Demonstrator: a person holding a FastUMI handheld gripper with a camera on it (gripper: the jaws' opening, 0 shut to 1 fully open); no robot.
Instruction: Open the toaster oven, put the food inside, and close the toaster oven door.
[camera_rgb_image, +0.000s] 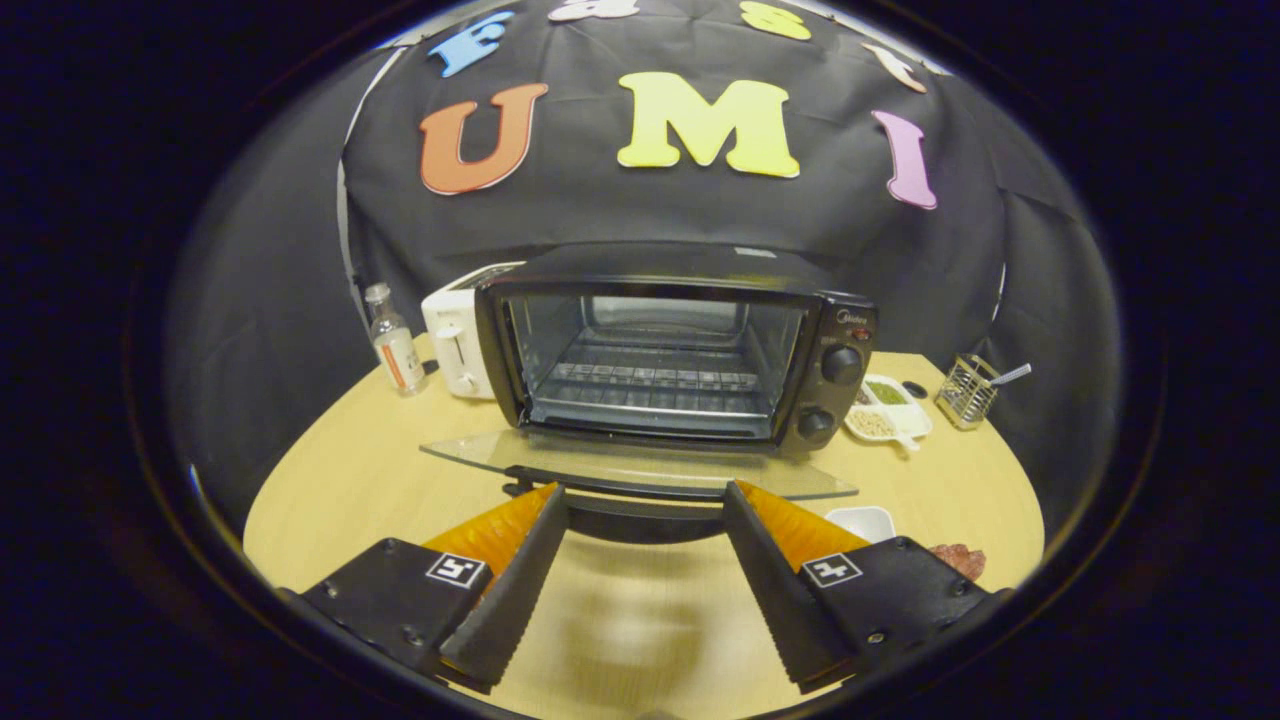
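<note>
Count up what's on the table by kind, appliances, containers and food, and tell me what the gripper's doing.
Appliances: 2, toaster oven with its door down, white toaster
Containers: 4, bottle, divided dish, wire caddy, small white dish
Food: 1, reddish piece
Total: 7
Gripper: open, fingers by the door handle.

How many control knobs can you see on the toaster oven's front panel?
2. On the toaster oven, right of its open cavity: an upper knob and a lower knob directly beneath it. The claw is open, at the lowered door's handle.
</note>
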